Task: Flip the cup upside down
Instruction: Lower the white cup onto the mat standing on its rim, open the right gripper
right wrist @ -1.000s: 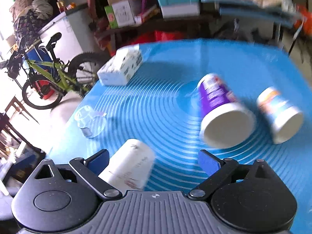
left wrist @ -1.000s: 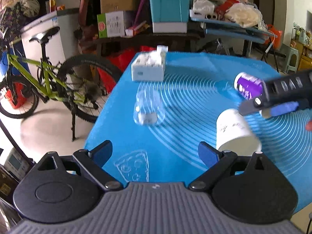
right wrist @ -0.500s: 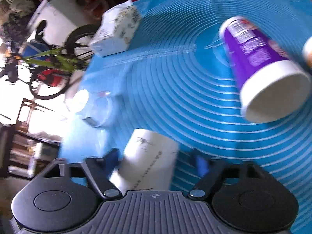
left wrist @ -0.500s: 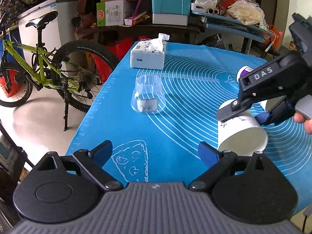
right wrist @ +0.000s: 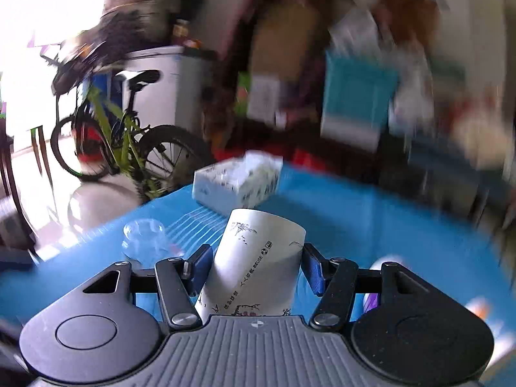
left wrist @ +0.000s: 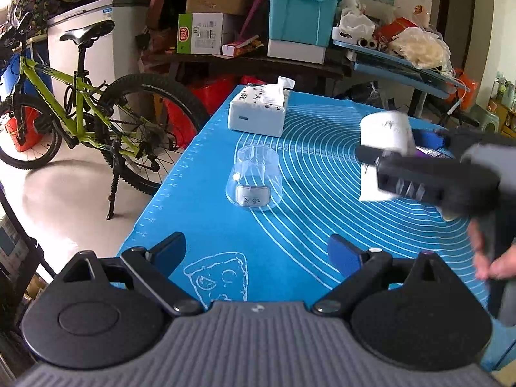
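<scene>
Holding the white paper cup (right wrist: 258, 258) between our right gripper's (right wrist: 254, 267) fingers (right wrist: 200, 266), we have it clamped across its body and lifted off the desk (left wrist: 306, 225). Its long axis runs forward from the fingers, the closed base pointing up and away and the wider mouth end toward our palm. From the left wrist view the cup (left wrist: 385, 132) stands nearly base-up above the blue mat, so in our judgement the turn is mostly made and what remains is to bring the rim down flat.

Our left gripper (left wrist: 258, 251) is spread wide, grasping nothing, low at the near edge of the desk and farther from the cup than the right.

The cup's rim is hidden behind the right gripper body. The right wrist view is heavily blurred, and the purple cup (left wrist: 429, 151) is mostly covered. A clear cup (left wrist: 254, 177) sits mouth-down nearby, a tissue box (left wrist: 258, 113) beyond it.
</scene>
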Motion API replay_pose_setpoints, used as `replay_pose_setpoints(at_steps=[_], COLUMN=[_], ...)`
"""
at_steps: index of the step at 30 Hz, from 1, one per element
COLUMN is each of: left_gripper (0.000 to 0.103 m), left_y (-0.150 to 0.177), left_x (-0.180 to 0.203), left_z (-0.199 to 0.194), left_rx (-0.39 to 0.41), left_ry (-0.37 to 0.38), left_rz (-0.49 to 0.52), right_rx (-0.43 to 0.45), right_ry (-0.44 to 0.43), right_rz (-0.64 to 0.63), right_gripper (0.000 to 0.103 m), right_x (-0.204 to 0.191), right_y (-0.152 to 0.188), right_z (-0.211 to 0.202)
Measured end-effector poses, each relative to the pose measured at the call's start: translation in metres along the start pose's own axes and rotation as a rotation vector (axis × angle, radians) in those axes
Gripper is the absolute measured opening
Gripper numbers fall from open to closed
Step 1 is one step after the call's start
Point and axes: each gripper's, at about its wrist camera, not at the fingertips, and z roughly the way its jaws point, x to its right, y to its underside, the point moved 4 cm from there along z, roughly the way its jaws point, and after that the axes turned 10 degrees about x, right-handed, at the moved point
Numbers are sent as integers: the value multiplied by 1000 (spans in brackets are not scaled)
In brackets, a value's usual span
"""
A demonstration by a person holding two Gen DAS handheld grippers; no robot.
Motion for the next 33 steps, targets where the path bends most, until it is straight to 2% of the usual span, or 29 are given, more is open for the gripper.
replay_pose_setpoints(at_steps=[3,7,11,16,17,18,20,22,28,33], left_gripper=[94,94,94,94,94,94,94,94,94,94], left_y=[0,1,3,5,5,6,6,7,14,18], left_x=[3,5,10,20,21,22,24,26,29,42], left_z=[1,0,-2,-5,-5,-6,-8,-13,-27,-40], left_rx=[2,5,-3,0,0,1,7,11,18,46], left_ry=[-1,6,25,27,27,30,32,32,24,17], left_rz=[14,23,22,45,46,45,38,29,-29,21], right_rx=[6,26,-19,-27,-37,-41,-20,-14,-109,-134], right_ry=[6,0,-10,-14,-13,-18,-9,1,16,76], right_rz=[-45,-7,36,70,76,78,70,69,182,226], right_gripper=[57,57,55,56,64,67,87,94,95,95], right_x=[-5,2,6,11,12,12,12,13,25,30], right_y=[19,31,40,44,43,43,41,37,42,56], right_z=[3,-14,-32,-46,-45,-46,-52,-60,-102,-145])
